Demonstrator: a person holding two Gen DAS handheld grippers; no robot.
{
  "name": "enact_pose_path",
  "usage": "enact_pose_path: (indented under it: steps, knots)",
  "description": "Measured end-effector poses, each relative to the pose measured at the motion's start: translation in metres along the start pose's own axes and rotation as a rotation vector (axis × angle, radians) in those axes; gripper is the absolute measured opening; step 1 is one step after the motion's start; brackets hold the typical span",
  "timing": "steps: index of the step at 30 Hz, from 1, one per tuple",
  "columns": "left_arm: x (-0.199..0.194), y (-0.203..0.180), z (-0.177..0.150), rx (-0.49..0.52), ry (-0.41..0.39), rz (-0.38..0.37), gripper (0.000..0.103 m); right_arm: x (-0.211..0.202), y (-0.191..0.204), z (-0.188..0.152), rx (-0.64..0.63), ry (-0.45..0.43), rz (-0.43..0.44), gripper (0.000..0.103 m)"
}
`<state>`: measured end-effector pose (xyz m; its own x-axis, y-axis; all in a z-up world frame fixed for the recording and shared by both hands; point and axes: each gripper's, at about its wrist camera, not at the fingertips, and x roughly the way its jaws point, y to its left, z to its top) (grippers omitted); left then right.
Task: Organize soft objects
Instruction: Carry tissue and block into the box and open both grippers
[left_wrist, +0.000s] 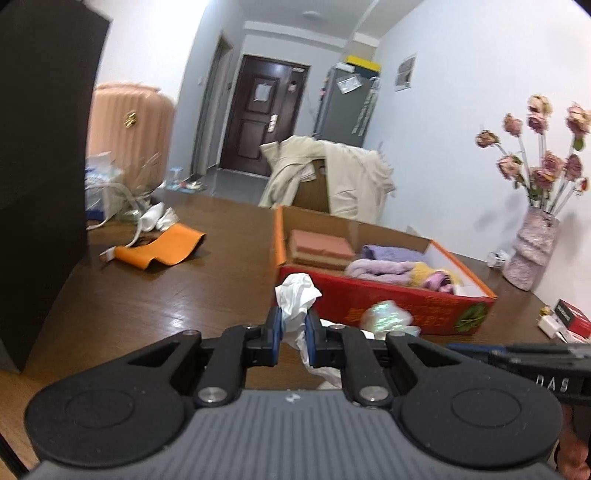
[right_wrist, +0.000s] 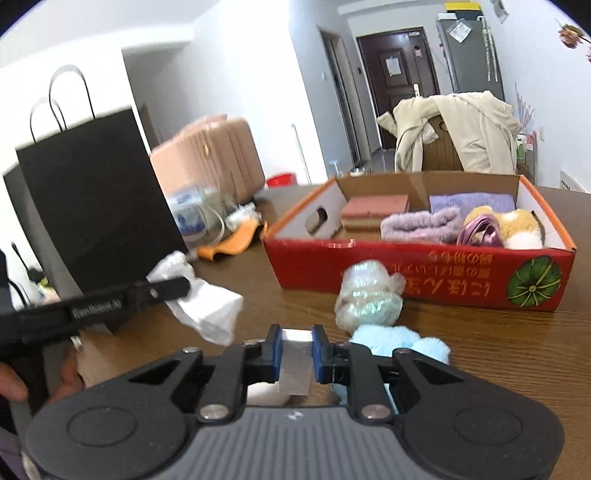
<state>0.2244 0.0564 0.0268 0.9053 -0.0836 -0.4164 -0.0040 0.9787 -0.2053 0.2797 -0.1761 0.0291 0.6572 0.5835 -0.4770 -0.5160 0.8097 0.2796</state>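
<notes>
Pinching a crumpled white cloth (left_wrist: 295, 295), the left gripper (left_wrist: 294, 332) has its blue-padded fingers closed on the fabric, which bunches above them and trails below toward the wooden table (left_wrist: 155, 295). The right gripper (right_wrist: 294, 350) is pressed onto a flat white-grey strip (right_wrist: 295, 365) held between its pads; what the strip belongs to cannot be told. In the right wrist view, the white cloth appears at near left, clamped by the other tool. A red cardboard box (right_wrist: 417, 273) stands farther back on the table, holding a pink folded towel (right_wrist: 375, 205), a lilac towel (right_wrist: 472, 201), a fuzzy lavender item (right_wrist: 421, 225) and yellow plush (right_wrist: 517, 221). Just in front of the box lies an iridescent wrapped bundle (right_wrist: 367, 299), touching a light-blue plush (right_wrist: 402, 341) nearer the camera. A black paper bag (right_wrist: 96, 199) stands at left.
</notes>
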Motion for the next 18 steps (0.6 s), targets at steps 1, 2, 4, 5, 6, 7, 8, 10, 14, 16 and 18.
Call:
enact_pose_path:
  steps: [1,2,4,5,6,7,8,10,14,16,18]
  knots:
    - [0.0,-0.004,0.002,0.006,-0.003,-0.006,0.014,-0.004,0.0,0.002,-0.001,-0.013,-0.003,0.016]
    - [0.001,-0.007,0.004,0.013,-0.007,-0.012,0.014,-0.01,0.001,0.004,-0.009,-0.03,-0.009,0.016]
    - [0.007,-0.012,0.013,0.021,-0.014,-0.035,0.014,-0.018,0.0,0.01,-0.021,-0.059,-0.014,0.016]
    - [0.01,-0.013,0.02,0.024,-0.022,-0.052,0.014,-0.021,-0.001,0.014,-0.027,-0.073,-0.016,0.016]
    - [0.014,-0.014,0.028,0.027,-0.035,-0.068,0.014,-0.022,-0.002,0.02,-0.038,-0.086,-0.019,0.016]
    - [0.021,-0.016,0.038,0.033,-0.047,-0.084,0.014,-0.022,-0.004,0.028,-0.051,-0.096,-0.023,0.016]
    - [0.032,-0.017,0.05,0.039,-0.052,-0.103,0.014,-0.02,-0.007,0.038,-0.061,-0.105,-0.029,0.016]
    - [0.063,-0.017,0.072,0.032,-0.035,-0.127,0.014,-0.01,-0.017,0.061,-0.066,-0.118,-0.043,0.016]
    - [0.148,-0.012,0.096,0.014,0.085,-0.084,0.014,0.039,-0.054,0.121,0.003,-0.1,-0.068,0.017]
    - [0.187,-0.008,0.097,-0.021,0.155,-0.035,0.014,0.073,-0.072,0.143,0.025,-0.071,-0.12,0.017]
    - [0.215,-0.004,0.097,-0.051,0.195,-0.048,0.014,0.107,-0.093,0.16,0.07,-0.03,-0.153,0.017]
